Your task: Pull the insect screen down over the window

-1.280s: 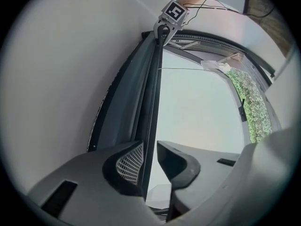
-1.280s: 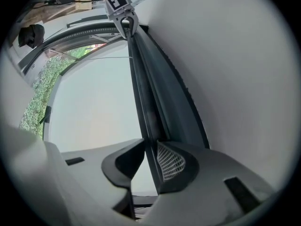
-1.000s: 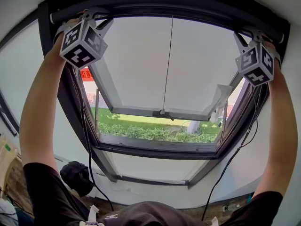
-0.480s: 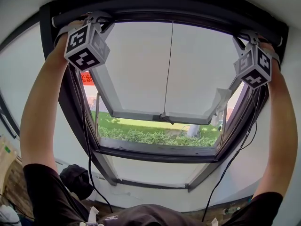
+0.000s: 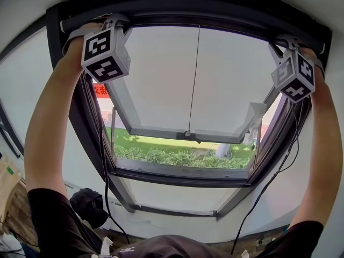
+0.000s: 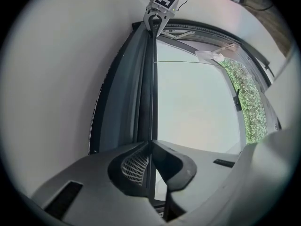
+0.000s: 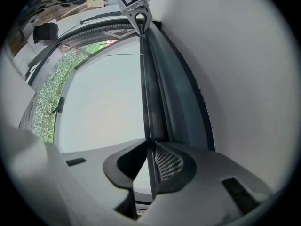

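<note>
Matt dark window frame [image 5: 80,128], smooth white wall [image 5: 27,69]

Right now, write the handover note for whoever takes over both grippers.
Left gripper: jaws have just been closing and are pinched on the thin dark pull bar at the window's top left.
Right gripper: the same, pinched on that bar at the top right.
Window frame: the glass sash is tilted open; no screen covers the opening.
Done: both grips set.
Left to do: draw the bar down evenly to the bottom of the frame.
</note>
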